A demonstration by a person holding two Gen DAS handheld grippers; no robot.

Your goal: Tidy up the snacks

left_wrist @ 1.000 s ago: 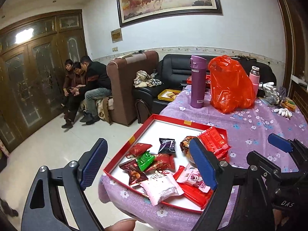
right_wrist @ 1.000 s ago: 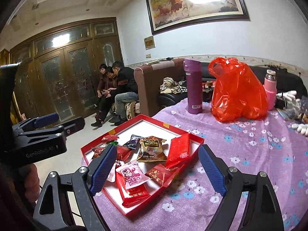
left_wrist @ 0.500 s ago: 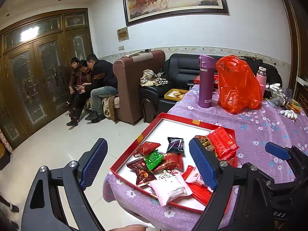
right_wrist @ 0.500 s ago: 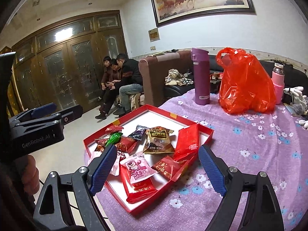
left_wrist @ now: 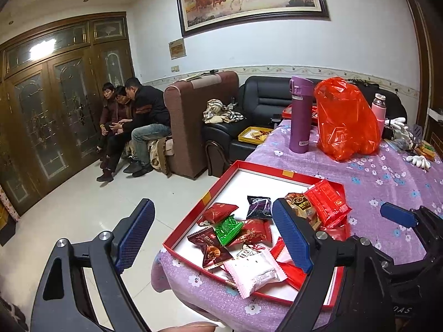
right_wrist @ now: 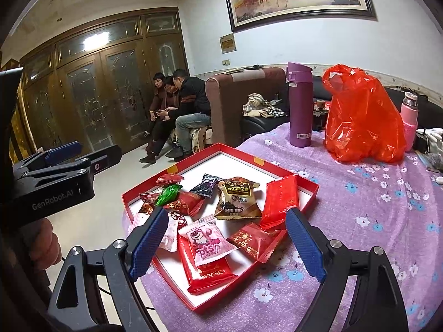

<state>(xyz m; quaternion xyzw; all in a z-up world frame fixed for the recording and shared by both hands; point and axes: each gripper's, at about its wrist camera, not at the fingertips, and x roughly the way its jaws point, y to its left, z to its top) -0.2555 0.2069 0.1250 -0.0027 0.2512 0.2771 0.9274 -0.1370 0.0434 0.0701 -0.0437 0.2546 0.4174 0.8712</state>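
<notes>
With both grippers, left (left_wrist: 213, 238) and right (right_wrist: 227, 244), gaping empty above the tray (right_wrist: 310, 193), I judge its snacks (right_wrist: 238, 200) light, crinkly, slippery; pinch a sealed edge.

Both grippers: black angular frames, blue cross-hatched pads (right_wrist: 149, 244), silver pivot screws; left gripper (right_wrist: 63, 152) at 9 o'clock marked "GenRobot.AI", bare fingers (right_wrist: 44, 244) beneath.
</notes>
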